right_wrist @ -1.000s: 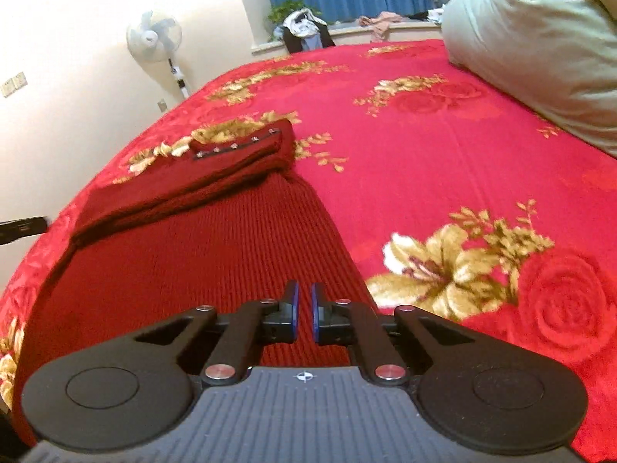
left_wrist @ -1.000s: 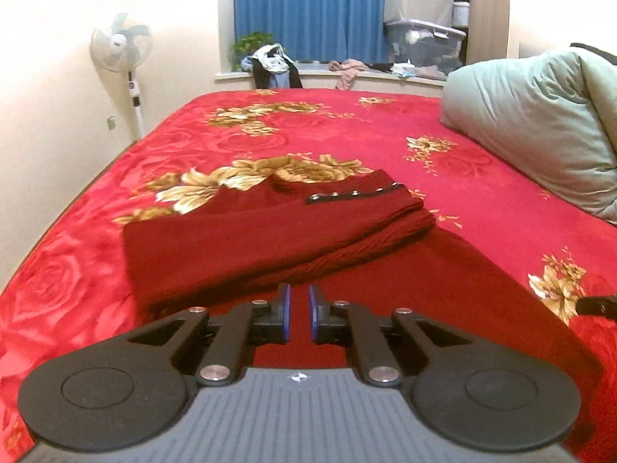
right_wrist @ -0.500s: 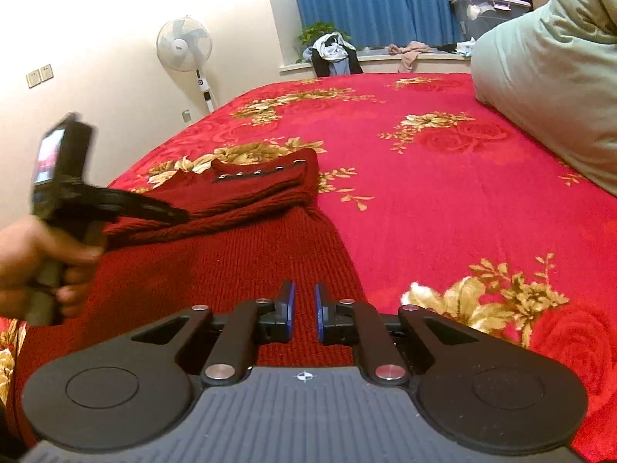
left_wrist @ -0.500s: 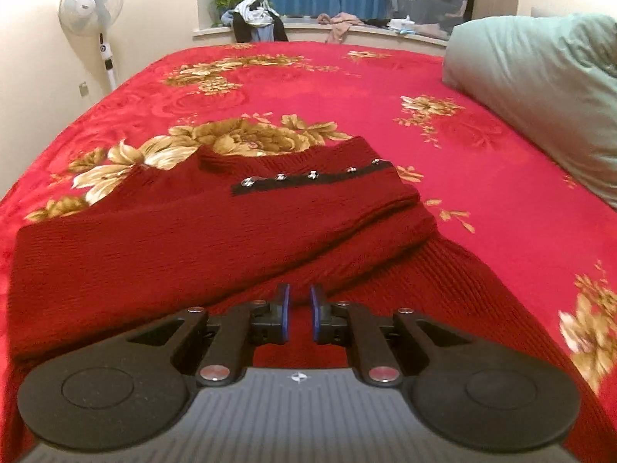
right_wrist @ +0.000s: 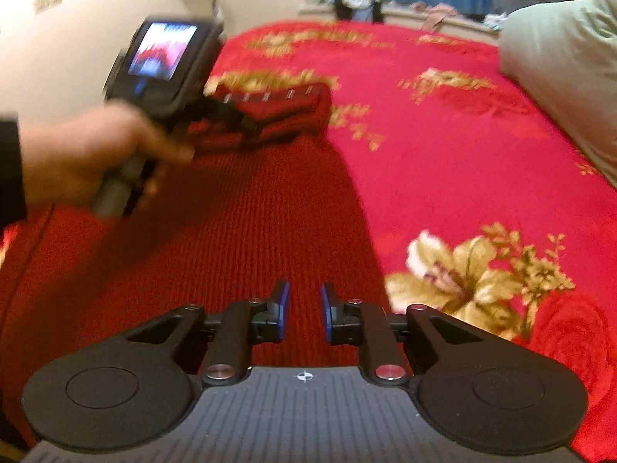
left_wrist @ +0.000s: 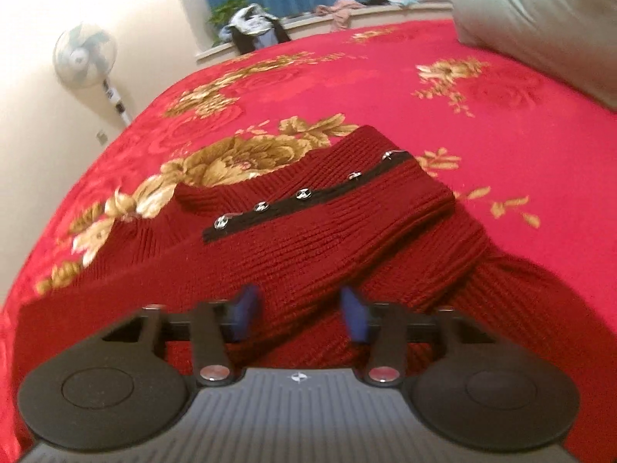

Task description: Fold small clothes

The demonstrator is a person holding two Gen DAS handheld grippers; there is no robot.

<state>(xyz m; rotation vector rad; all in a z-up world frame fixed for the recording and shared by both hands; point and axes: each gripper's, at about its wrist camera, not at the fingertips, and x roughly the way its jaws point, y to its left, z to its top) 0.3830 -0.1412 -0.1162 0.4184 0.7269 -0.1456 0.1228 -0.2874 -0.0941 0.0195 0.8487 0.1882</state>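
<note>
Both sets of jaws have parted since half a second ago, the left widely and the right only a little, and the left gripper (left_wrist: pixel 300 314) has come in low over the dark red ribbed knit sweater (left_wrist: pixel 308 239). That sweater lies flat on the red bedspread with gold flower print (left_wrist: pixel 385 88), one part folded across its far end, where a black strip with silver buttons (left_wrist: pixel 304 197) runs slantwise. The left gripper's blue-padded fingers (left_wrist: pixel 246 308) stand spread with knit showing between them; whether they touch the cloth cannot be told. From the right wrist view the sweater (right_wrist: pixel 231 231) spreads ahead and to the left of the right gripper (right_wrist: pixel 304 310), whose narrowly parted jaws hold nothing, near the sweater's right edge. The person's left hand (right_wrist: pixel 85 158), blurred, grips the handle of the other tool over the folded part. A pale green pillow (left_wrist: pixel 540 19) lies at the right of the bed, and a white standing fan (left_wrist: pixel 85 58) is by the wall.
</note>
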